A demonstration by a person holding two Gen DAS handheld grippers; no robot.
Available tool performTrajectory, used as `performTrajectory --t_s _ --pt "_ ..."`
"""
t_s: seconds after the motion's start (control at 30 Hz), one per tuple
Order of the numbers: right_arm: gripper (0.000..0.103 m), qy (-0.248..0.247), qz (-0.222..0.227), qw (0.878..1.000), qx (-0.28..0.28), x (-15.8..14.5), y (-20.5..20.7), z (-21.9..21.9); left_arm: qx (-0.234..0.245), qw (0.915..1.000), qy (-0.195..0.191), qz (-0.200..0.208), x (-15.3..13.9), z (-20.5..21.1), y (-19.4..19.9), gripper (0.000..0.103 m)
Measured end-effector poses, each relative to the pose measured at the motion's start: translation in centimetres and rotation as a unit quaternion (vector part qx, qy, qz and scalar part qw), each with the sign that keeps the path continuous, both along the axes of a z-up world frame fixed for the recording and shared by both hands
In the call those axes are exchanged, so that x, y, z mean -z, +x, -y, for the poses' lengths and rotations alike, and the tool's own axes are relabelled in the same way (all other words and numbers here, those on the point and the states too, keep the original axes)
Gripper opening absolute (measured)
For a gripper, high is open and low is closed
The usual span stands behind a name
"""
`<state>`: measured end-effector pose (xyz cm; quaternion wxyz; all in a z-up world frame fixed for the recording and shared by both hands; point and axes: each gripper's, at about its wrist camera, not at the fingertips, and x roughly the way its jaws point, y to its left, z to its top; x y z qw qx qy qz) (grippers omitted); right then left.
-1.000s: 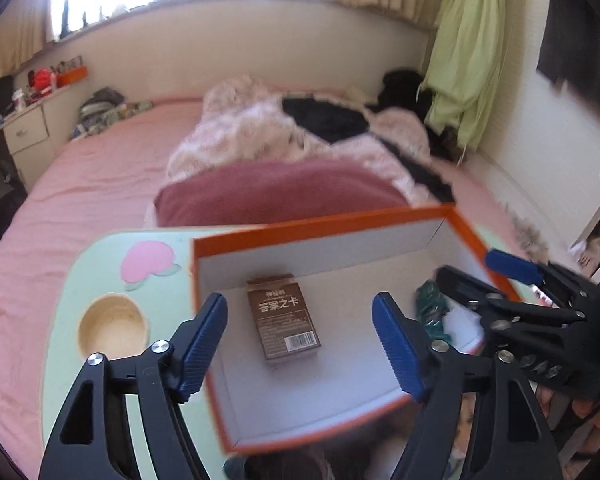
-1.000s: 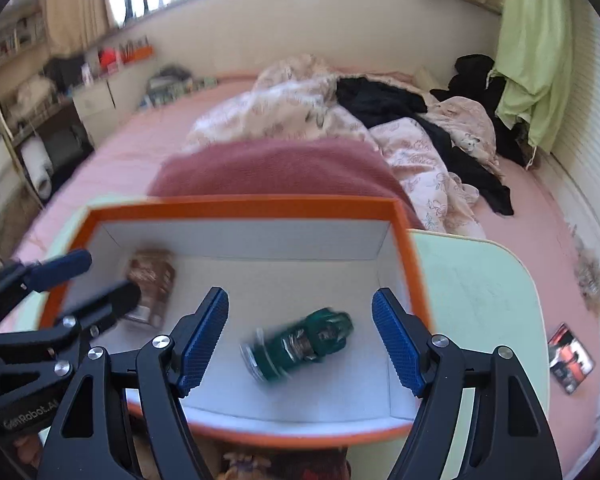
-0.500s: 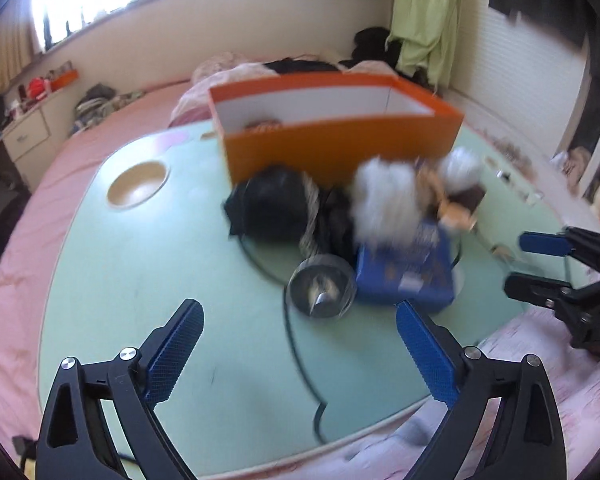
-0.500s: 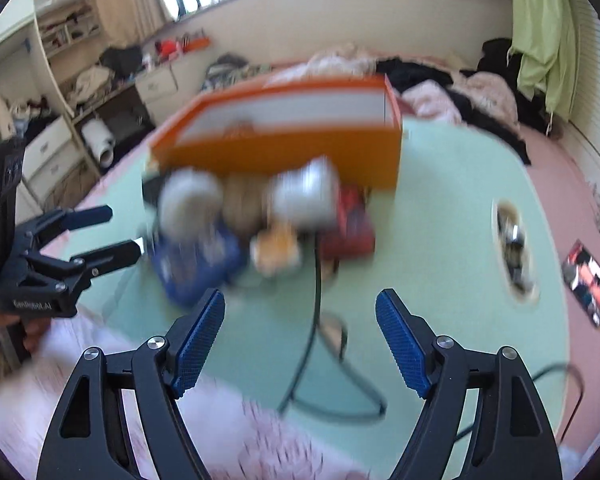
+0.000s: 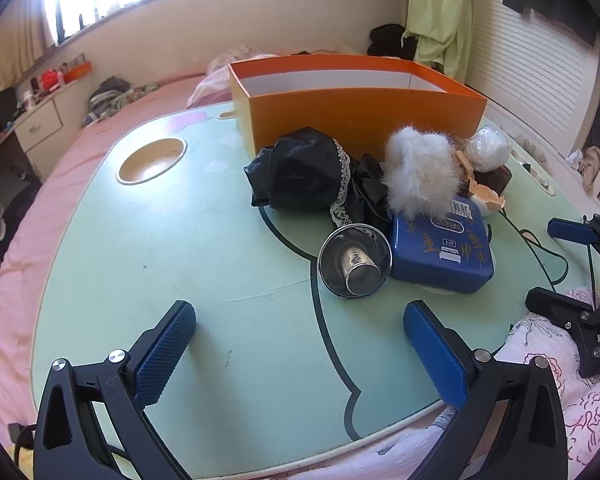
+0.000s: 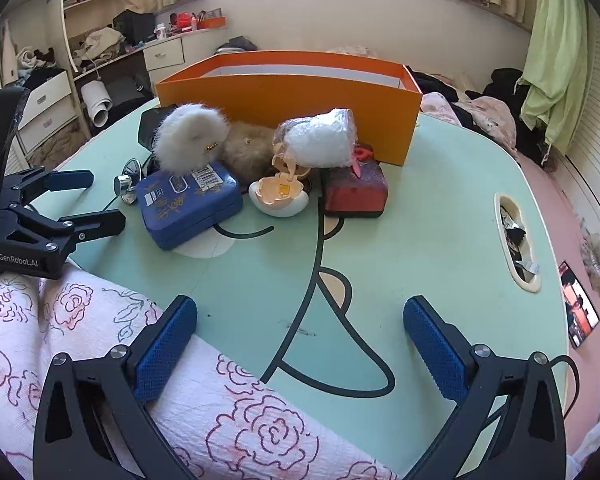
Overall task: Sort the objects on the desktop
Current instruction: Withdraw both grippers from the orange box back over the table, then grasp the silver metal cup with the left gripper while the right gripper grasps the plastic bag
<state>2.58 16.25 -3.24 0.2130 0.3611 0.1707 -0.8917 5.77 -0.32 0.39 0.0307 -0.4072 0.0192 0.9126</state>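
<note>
Closest to me, both pairs of tongs hang over the near edge of the pale green table (image 5: 180, 248), above a rose-patterned quilt (image 6: 80, 320). The left tongs (image 5: 300, 344) are opening, blue pads wide apart, only bare tabletop between them. The right tongs (image 6: 300, 340) are opening too, nothing between their pads but table and a corner of quilt.

A little further in, the heap of things to sort sits near the middle of the table. At its front a shiny metal funnel-shaped piece (image 5: 355, 261) lies on its side, touching a blue tin (image 5: 444, 250) with gold writing. A white fluffy pompom (image 5: 420, 176) rests on the tin's far edge. To the left of that lies a crumpled black cloth with lace trim (image 5: 308, 172). From the right-hand view, an open egg-shaped toy (image 6: 279, 196) sits just beside the tin, a dark red box (image 6: 356, 190) next to it, a bubble-wrapped bundle (image 6: 320, 140) on top, and a brown furry lump (image 6: 246, 148) behind.

Behind the heap stands the orange box (image 5: 360, 110), open-topped, white inside; I cannot see into it. A round recess (image 5: 152, 160) is set into the table's far left.

Beyond the table stretches a pink bed (image 5: 112, 116).
</note>
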Motion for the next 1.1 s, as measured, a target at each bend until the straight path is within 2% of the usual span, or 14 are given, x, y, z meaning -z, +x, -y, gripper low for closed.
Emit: performTrajectory --t_s 0.8,0.97,1.03,1.1 --pt "0.103 -0.008 -0.012 1.000 -0.014 0.0 0.1 -0.4 0.000 1.0000 0.000 -0.001 -0.2 -0.1 -0.2 0.103" --pt "0.103 -0.042 -0.010 0.999 -0.011 -1.2 -0.7 -0.6 0.000 1.0000 0.000 -0.001 -0.2 -0.1 -0.1 0.103" --pt "0.097 -0.070 -0.011 0.997 -0.004 -2.1 -1.4 -0.7 0.000 1.0000 0.000 -0.001 -0.2 -0.1 -0.1 0.103" --pt "0.082 -0.094 -0.007 0.995 0.010 -2.7 -2.2 -0.9 0.000 1.0000 0.000 -0.001 -0.2 -0.1 -0.1 0.103"
